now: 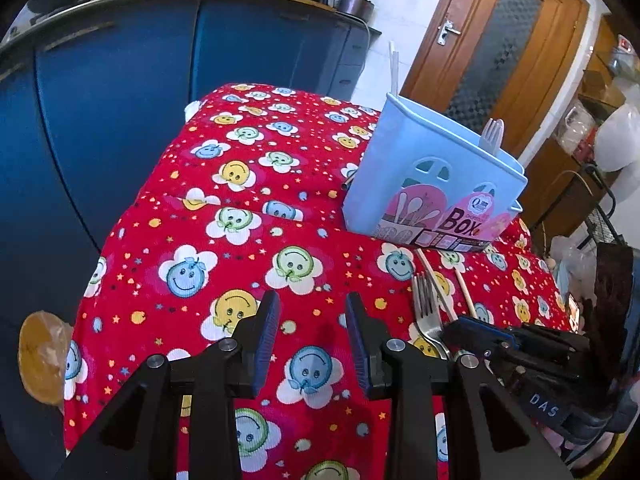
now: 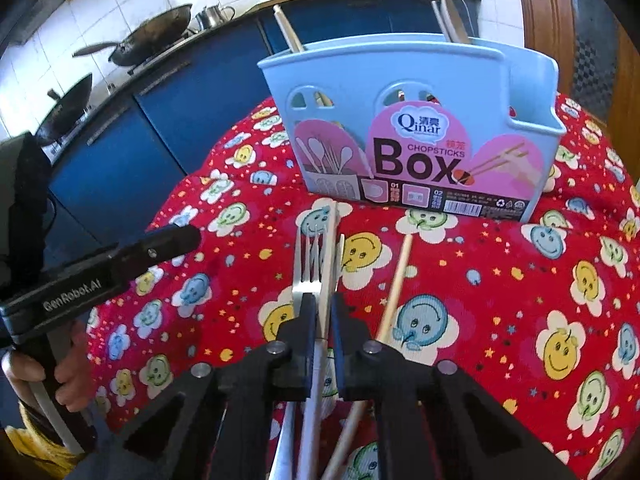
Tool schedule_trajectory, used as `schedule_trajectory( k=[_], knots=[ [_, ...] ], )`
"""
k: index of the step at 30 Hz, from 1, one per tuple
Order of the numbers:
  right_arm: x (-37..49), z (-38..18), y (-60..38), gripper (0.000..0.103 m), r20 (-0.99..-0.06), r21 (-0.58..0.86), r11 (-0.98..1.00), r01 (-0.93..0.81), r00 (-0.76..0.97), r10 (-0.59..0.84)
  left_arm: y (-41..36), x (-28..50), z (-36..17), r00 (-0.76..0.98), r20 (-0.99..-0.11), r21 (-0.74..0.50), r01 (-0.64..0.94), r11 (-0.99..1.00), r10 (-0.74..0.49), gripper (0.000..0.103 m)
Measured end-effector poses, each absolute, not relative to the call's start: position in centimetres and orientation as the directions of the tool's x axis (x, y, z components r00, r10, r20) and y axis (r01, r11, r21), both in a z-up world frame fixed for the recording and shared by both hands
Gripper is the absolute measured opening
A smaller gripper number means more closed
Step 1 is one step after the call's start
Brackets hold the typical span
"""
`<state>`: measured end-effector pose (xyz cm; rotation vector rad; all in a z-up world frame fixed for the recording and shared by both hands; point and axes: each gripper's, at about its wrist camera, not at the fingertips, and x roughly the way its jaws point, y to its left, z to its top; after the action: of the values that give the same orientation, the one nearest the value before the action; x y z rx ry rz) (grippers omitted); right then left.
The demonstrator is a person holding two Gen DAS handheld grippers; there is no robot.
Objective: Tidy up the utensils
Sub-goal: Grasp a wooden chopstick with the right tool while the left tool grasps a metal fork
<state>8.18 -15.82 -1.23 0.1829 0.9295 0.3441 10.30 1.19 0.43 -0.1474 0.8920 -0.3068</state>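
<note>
A light blue chopsticks box (image 2: 420, 120) stands on the red smiley tablecloth (image 2: 500, 280); it also shows in the left wrist view (image 1: 424, 184) with a pale fork (image 1: 492, 132) and chopsticks (image 2: 288, 28) in it. My right gripper (image 2: 324, 304) is nearly shut around a white chopstick (image 2: 330, 248), which lies over a metal fork (image 2: 308, 264). Another wooden chopstick (image 2: 396, 276) lies to its right. My left gripper (image 1: 312, 320) is open and empty above the cloth, left of the fork (image 1: 426, 304).
Blue kitchen cabinets (image 1: 120, 120) stand behind the table, with woks (image 2: 152, 36) and a kettle (image 2: 214, 14) on the counter. A wooden door (image 1: 500, 48) is at the right. My left gripper's body (image 2: 100, 268) is at the left in the right wrist view.
</note>
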Motion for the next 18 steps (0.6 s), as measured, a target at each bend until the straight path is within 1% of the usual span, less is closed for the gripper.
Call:
schedule_trajectory(
  k=[3, 6, 13, 18],
  knots=[
    [7.5, -0.6, -16.5, 0.008, -0.716, 0.349, 0.914, -0.208, 0.570, 0.403, 0.7, 10.1, 0.5, 0.578, -0.744, -0.258, 0.215, 0.942, -0.335, 0.038],
    [6.7, 0.2, -17.4, 0.007, -0.672, 0.385, 0.899, -0.207, 0.604, 0.427, 0.1, 9.8, 0.6, 0.564, -0.747, -0.265, 0.235, 0.935, -0.353, 0.039],
    [4.4, 1.7, -20.0, 0.007, -0.593, 0.431, 0.886, -0.172, 0.686, 0.422, -2.2, 8.9, 0.5, 0.505, -0.758, -0.296, 0.297, 0.908, -0.412, 0.039],
    [2.8, 2.5, -21.8, 0.007, -0.557, 0.439, 0.886, -0.151, 0.728, 0.400, -4.0, 8.3, 0.1, 0.458, -0.779, -0.296, 0.332, 0.896, -0.427, 0.039]
  ],
)
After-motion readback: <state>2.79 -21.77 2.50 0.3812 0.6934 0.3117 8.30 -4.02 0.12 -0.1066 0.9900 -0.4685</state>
